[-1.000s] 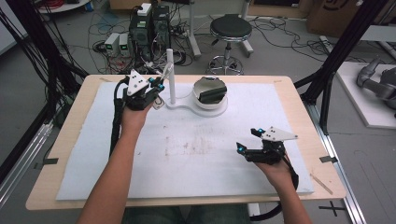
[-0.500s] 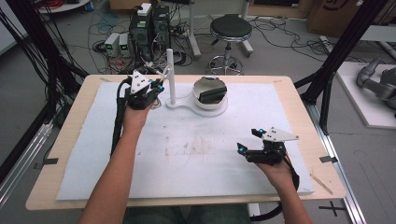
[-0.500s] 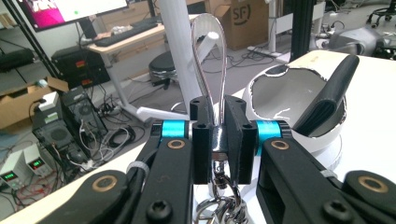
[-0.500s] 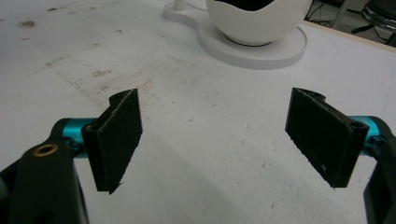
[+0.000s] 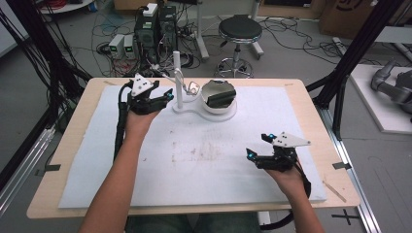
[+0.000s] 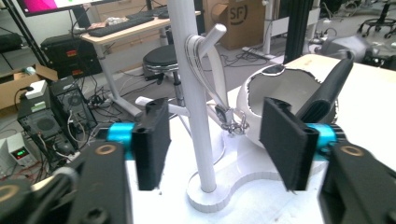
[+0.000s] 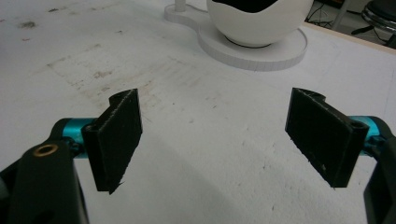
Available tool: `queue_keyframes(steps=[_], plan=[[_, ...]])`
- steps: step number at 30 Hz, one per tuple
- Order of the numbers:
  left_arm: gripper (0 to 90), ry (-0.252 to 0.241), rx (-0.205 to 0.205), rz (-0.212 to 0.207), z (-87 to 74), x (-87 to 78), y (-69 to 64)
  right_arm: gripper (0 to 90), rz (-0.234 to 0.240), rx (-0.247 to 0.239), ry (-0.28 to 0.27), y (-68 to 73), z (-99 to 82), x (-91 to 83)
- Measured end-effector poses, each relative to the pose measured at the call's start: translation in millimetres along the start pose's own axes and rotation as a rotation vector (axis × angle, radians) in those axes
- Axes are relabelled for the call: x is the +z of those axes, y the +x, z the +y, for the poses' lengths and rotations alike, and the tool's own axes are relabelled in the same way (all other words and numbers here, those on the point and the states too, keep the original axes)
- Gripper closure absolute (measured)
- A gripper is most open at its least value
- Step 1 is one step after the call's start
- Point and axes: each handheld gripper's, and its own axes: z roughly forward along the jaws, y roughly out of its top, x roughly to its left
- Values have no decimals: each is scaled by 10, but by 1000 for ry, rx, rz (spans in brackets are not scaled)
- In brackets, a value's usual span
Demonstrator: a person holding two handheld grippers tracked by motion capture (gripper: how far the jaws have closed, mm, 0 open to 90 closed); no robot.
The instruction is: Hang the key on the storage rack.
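Little has been shifted since earlier: the left gripper [image 6: 212, 144] is held with jaws apart astride the white post [image 6: 194, 93], the right gripper [image 7: 219, 135] likewise spread, nothing between.

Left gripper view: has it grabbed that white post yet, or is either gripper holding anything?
Nothing is held. The left gripper is open, its jaws either side of the white post without touching. The right gripper is open over bare mat.
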Motion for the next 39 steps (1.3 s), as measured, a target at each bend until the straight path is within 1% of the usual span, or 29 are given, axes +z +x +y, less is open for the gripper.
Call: queue_keyframes(steps=[1, 2, 4, 6, 7, 9, 10, 11, 12, 15, 17, 19, 21, 25, 27, 30, 31, 32, 33, 34, 36, 38, 39], plan=[[376, 8, -5, -17, 3, -16, 2, 190, 1, 1, -4, 1, 2, -2], [352, 4, -11, -24, 7, -39, 0, 190, -1, -1, -4, -1, 3, -6], [335, -15, -15, -47, 11, -108, 0, 190, 0, 1, -8, -4, 7, -13], [309, -21, -19, -58, 5, -188, -9, 190, -3, -1, -10, -9, 10, -21], [304, -24, -20, -73, -7, -230, -14, 190, -3, 0, -13, -10, 11, -22], [296, -17, -36, -98, -55, -317, -39, 190, -2, 1, -12, -11, 12, -22], [294, -10, -41, -104, -82, -360, -64, 190, -5, -2, -12, -13, 13, -17], [286, -8, -36, -110, -107, -407, -89, 190, -3, -4, -9, -16, 14, -10], [276, -16, -38, -128, -133, -458, -112, 190, -4, 0, -7, -14, 16, -5], [261, -22, -46, -160, -203, -599, -163, 190, -6, -10, -5, -9, 24, 16], [243, -13, -32, -176, -252, -688, -185, 190, -2, -16, -3, 2, 30, 19], [243, -4, -37, -195, -307, -770, -197, 190, -2, -17, -7, 8, 31, 19], [242, 9, -24, -200, -359, -854, -205, 190, -3, -12, -3, 5, 30, 18], [232, 24, -29, -217, -469, -980, -232, 190, -11, -4, -3, -1, 24, 24], [227, 18, -35, -225, -522, -1022, -247, 190, -14, -12, -5, 0, 21, 30], [220, 25, -39, -238, -587, -1037, -237, 190, -13, -14, 2, 10, 21, 48], [217, 30, -40, -246, -604, -1032, -229, 190, -13, -11, 2, 11, 21, 54], [217, 40, -42, -264, -621, -1025, -218, 190, -13, -10, 3, 11, 21, 59], [217, 42, -40, -272, -638, -1021, -211, 190, -11, -9, 4, 9, 20, 59], [217, 47, -27, -268, -649, -1016, -213, 190, -12, -8, 2, 7, 19, 58], [217, 53, -19, -277, -648, -1012, -226, 190, -14, -2, 0, 2, 15, 48], [217, 52, 4, -278, -643, -1026, -251, 190, -20, 4, -2, -3, 19, 38], [217, 52, 5, -283, -645, -1033, -258, 190, -23, 3, -3, -6, 22, 35]])
